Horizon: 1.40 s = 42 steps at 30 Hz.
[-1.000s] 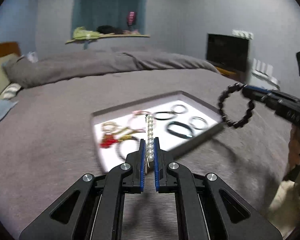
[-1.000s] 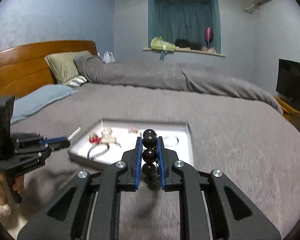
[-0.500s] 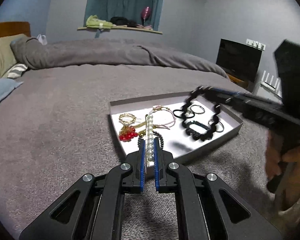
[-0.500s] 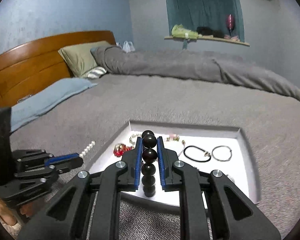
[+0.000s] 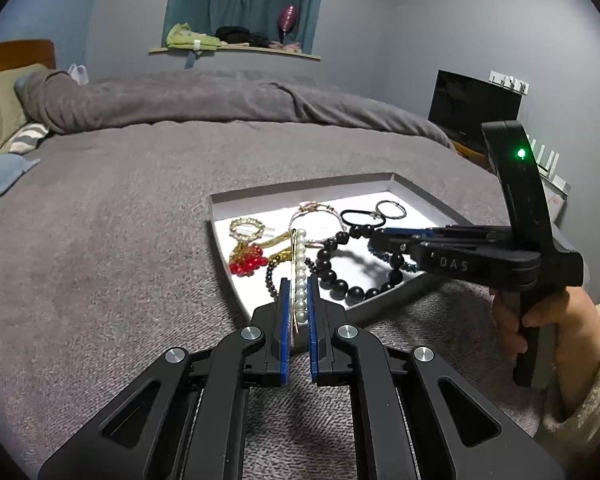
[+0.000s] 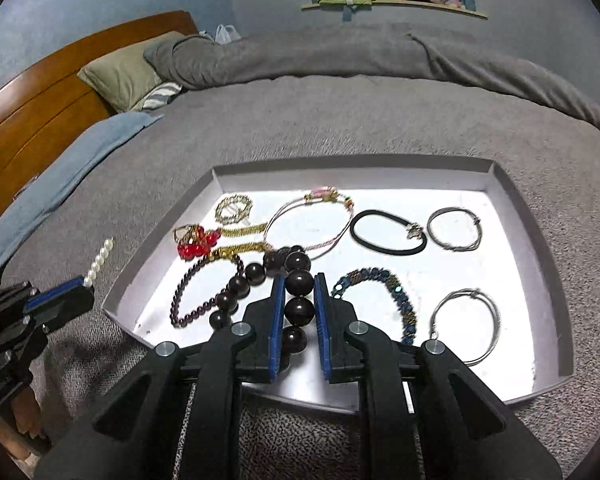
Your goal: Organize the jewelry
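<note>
A white tray [image 6: 352, 160] lies on the grey bed cover and holds several bracelets and hair ties. My right gripper [image 6: 299, 280] is shut on a bracelet of large dark beads [image 6: 299, 310]. The bracelet's loop hangs low over the tray's near left part, and I cannot tell if it touches the floor. In the left wrist view the same gripper [image 5: 374, 238] comes in from the right with the dark bracelet [image 5: 336, 276] under it. My left gripper [image 5: 299, 282] is shut on a straight pearl piece [image 5: 300, 256] just outside the tray's near left corner. In the right wrist view that gripper [image 6: 86, 284] is at the left.
In the tray lie a red bead cluster [image 6: 198, 242], a pink cord bracelet [image 6: 312, 220], a black hair tie [image 6: 388, 232], a blue bead bracelet [image 6: 384, 280] and two thin wire rings [image 6: 454, 228]. Pillows [image 6: 128, 76] and a wooden headboard [image 6: 40, 120] stand far left.
My right gripper came down and forward over the tray, carrying the dark bead bracelet low above its floor. The left gripper edged slightly closer to the tray, with the pearl piece still in its jaws.
</note>
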### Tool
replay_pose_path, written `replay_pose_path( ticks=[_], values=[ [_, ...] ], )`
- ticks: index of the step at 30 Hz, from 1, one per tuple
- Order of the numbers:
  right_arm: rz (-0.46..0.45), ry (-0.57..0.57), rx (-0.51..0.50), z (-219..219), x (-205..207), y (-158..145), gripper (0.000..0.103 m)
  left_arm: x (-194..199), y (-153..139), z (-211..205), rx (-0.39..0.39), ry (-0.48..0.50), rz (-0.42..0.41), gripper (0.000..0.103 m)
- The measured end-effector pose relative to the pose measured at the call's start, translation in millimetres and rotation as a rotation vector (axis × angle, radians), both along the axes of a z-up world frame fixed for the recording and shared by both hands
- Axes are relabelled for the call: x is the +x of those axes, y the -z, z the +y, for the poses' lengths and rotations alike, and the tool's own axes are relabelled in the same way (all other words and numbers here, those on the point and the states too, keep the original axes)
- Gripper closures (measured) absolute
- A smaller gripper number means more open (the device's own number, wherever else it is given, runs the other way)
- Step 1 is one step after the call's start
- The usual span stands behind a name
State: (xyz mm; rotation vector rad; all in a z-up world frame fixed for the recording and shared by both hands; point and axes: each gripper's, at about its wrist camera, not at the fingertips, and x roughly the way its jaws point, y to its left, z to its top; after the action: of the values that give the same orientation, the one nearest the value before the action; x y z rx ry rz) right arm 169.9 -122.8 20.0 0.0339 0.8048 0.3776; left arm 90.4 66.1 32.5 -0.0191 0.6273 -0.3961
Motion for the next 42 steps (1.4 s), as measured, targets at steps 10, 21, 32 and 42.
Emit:
replay_pose_path(
  ticks=[10, 21, 32, 42],
  values=[
    [-0.025, -0.017, 0.040, -7, -18, -4, 0.056, 14, 8, -6, 0.060, -0.050, 0.037, 0.095],
    [-0.110, 0.031, 0.108, -50, -63, -31, 0.051, 52, 14, -27, 0.200, -0.119, 0.169, 0.095],
    [-0.114, 0.041, 0.061, -61, -60, -24, 0.049, 66, 19, -39, 0.280, -0.145, 0.279, 0.081],
    [-0.152, 0.095, 0.058, -74, -62, -29, 0.036, 37, 7, -43, 0.209, -0.147, 0.189, 0.044]
  ],
)
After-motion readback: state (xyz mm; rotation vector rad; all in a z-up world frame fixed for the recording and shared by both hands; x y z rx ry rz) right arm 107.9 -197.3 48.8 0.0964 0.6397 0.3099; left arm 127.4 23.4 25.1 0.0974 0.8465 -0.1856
